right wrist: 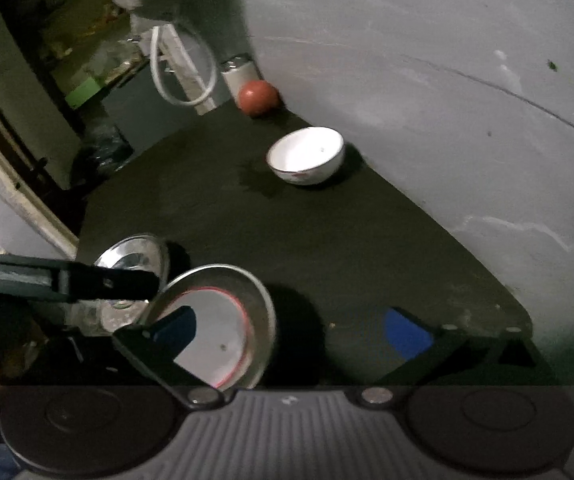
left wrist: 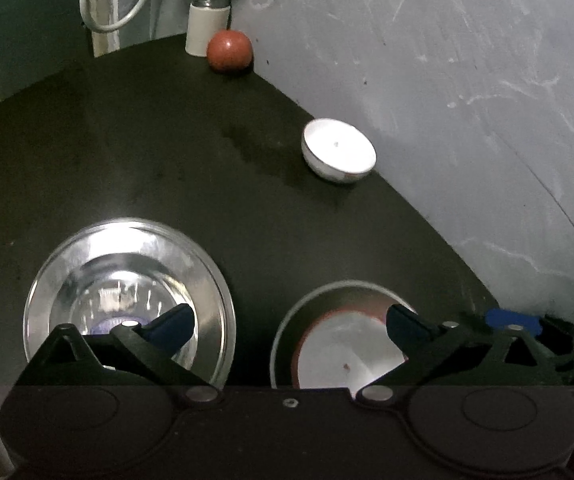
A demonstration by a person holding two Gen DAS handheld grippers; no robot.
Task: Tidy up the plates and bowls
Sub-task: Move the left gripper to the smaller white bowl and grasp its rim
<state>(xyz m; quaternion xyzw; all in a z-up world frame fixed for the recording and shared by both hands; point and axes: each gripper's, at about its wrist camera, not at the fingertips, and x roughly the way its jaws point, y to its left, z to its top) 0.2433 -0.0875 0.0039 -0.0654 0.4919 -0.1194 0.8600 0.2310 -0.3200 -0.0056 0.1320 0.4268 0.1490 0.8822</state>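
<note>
A shiny steel plate lies at the near left of the dark table. To its right a second steel plate holds a white dish with a red rim. A white bowl stands farther back by the wall. My left gripper hovers open, one blue pad over the empty steel plate and the other over the dish. My right gripper is open too, with its left pad above the dish and nothing gripped.
A red ball and a white can sit in the table's far corner. A grey wall runs along the right edge. A white cable hangs beyond the table.
</note>
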